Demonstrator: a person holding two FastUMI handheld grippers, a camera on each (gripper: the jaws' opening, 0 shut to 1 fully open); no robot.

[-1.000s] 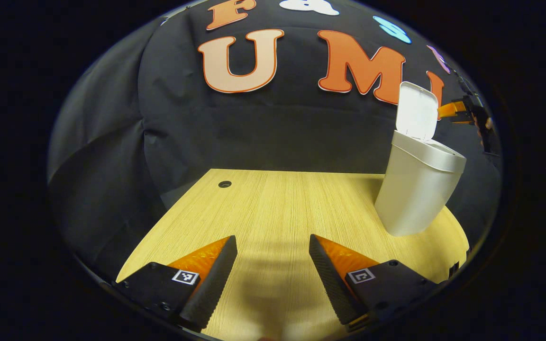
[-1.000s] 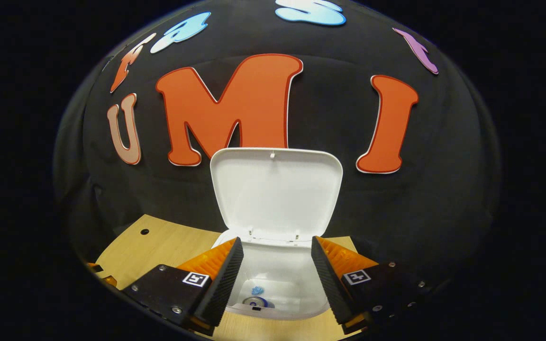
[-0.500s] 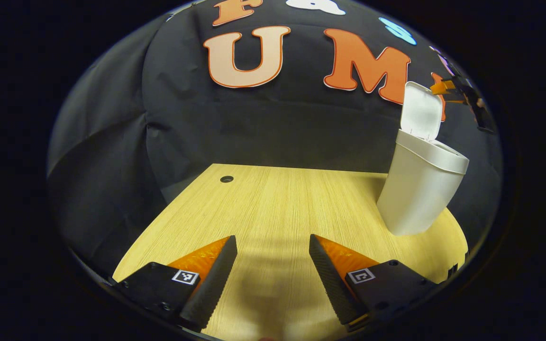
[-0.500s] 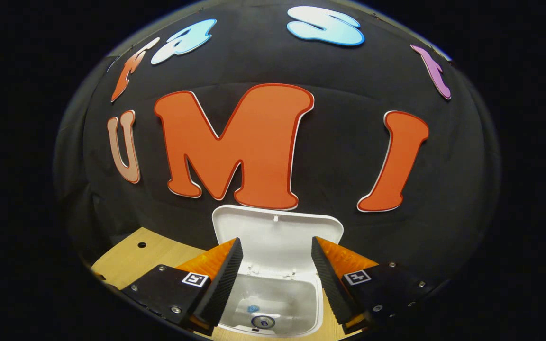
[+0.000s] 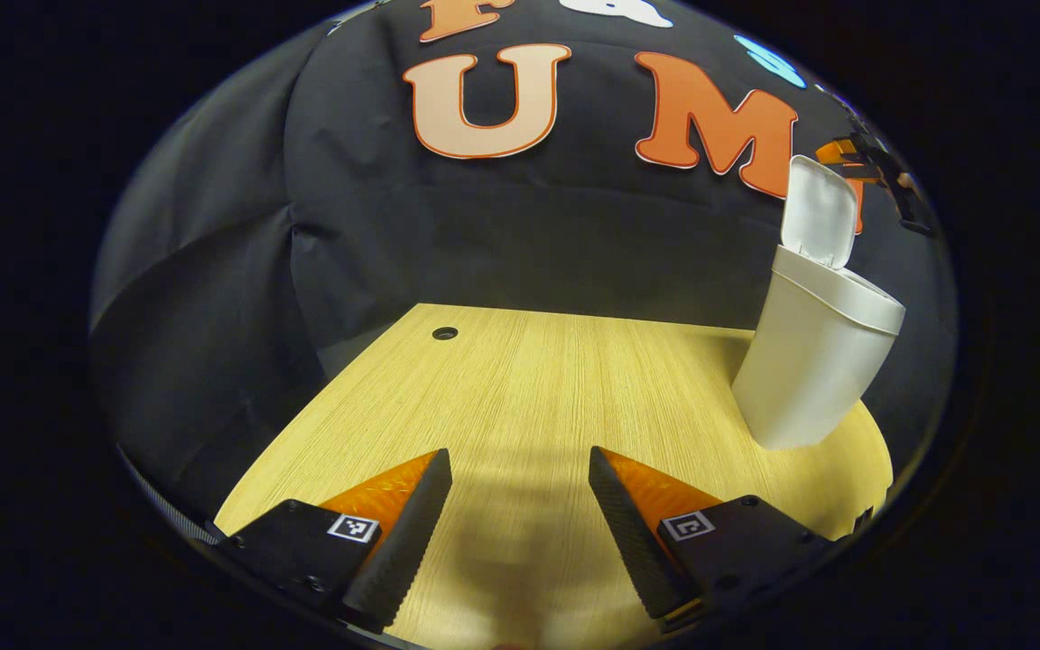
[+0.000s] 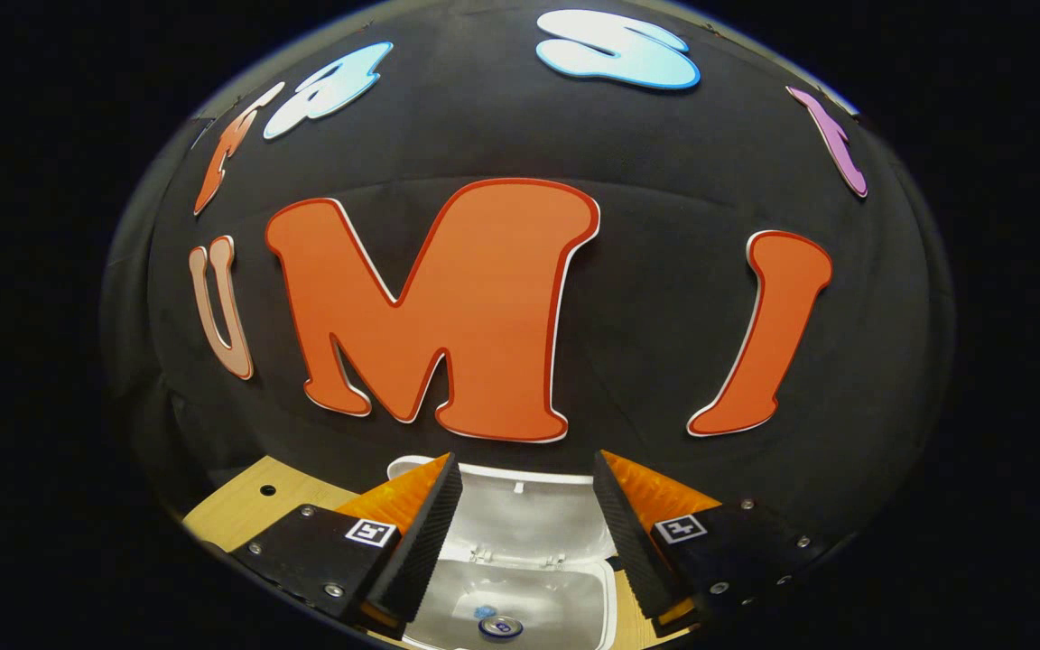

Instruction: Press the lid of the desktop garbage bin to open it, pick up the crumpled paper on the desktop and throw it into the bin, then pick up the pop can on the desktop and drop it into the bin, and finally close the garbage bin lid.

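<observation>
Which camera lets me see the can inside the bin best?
The right gripper view: it looks down into the open bin, where the can lies at the bottom. The left gripper view shows the bin from outside.

Over the last second the right claw (image 6: 525, 533) has risen above the bin (image 6: 520, 596), whose raised lid (image 6: 520, 515) has slid from the middle of the right gripper view to its lower edge. The pop can (image 6: 499, 625) inside the bin now looks smaller. In the left gripper view the right claw (image 5: 854, 155) has climbed from beside the lid (image 5: 820, 212) to its top edge.
</observation>
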